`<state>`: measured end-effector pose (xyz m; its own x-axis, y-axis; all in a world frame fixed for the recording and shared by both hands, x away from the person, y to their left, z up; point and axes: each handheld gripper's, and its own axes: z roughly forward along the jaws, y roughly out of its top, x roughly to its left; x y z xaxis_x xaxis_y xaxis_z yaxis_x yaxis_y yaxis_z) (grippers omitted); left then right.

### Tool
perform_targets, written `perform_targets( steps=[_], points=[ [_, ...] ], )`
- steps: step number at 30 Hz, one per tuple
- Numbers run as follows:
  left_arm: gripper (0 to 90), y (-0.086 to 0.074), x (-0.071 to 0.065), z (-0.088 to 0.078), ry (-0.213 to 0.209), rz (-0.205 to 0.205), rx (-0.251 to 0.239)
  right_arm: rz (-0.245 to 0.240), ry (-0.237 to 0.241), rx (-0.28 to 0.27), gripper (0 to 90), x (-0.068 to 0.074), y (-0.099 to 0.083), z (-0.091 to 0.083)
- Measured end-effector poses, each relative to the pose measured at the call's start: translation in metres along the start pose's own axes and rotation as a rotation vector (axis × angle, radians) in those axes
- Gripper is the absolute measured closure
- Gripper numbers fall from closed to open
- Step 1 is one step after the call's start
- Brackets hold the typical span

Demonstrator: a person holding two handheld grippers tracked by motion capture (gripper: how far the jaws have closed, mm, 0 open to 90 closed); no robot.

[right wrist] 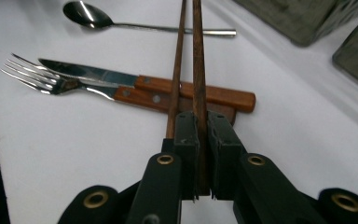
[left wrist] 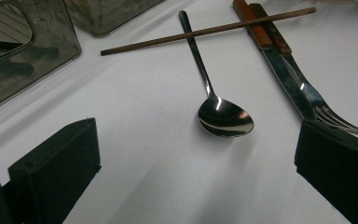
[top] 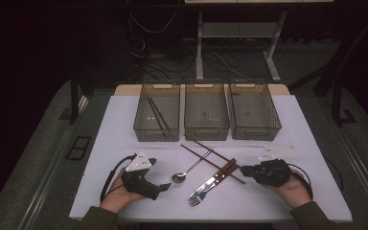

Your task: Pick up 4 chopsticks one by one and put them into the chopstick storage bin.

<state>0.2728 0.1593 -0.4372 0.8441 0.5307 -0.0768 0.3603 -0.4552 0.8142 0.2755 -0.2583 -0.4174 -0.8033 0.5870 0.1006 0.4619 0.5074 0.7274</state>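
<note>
Two brown chopsticks (top: 211,160) lie crossed over a spoon (top: 178,177) and over the wooden handles of a knife (top: 218,178) and fork (top: 197,197) at mid-table. My right gripper (top: 244,169) rests low at the right. In the right gripper view it (right wrist: 200,119) is shut on the near end of one chopstick (right wrist: 198,56). The second chopstick (right wrist: 177,70) runs just beside its left jaw. My left gripper (top: 159,174) sits at the left, open, aimed at the spoon. In the left gripper view its jaws (left wrist: 193,149) stand wide apart, with the spoon bowl (left wrist: 225,117) just beyond them.
Three translucent grey bins stand in a row at the back: the left bin (top: 156,86) holds a pair of dark chopsticks (top: 157,115), then the middle bin (top: 206,86) and the right bin (top: 254,86). Bare white table (top: 287,191) stretches along the front edge.
</note>
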Motion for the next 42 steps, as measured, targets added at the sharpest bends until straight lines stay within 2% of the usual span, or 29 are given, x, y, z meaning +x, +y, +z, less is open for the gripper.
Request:
perform_targets(
  steps=[2, 15, 22, 31, 42],
  points=[
    [0.0, 0.0, -0.001, 0.001, 0.003, -0.016, -0.012, 0.0, 0.007, -0.014, 83.6, 0.001, 0.002, -0.002],
    [0.0, 0.0, 0.0, -0.001, -0.002, -0.024, -0.021, 0.009, 0.014, -0.067, 83.7, 0.002, 0.022, -0.005],
    [0.0, -0.001, 0.001, -0.003, -0.001, -0.037, -0.031, 0.012, 0.014, -0.069, 83.7, 0.001, 0.031, -0.002],
    [0.0, -0.001, 0.0, -0.002, -0.002, -0.034, -0.028, 0.022, 0.012, -0.08, 83.6, -0.001, 0.044, 0.004],
    [0.0, -0.001, 0.0, -0.002, -0.005, -0.033, -0.028, 0.042, -0.012, -0.079, 83.7, -0.001, 0.058, 0.016]
  ],
)
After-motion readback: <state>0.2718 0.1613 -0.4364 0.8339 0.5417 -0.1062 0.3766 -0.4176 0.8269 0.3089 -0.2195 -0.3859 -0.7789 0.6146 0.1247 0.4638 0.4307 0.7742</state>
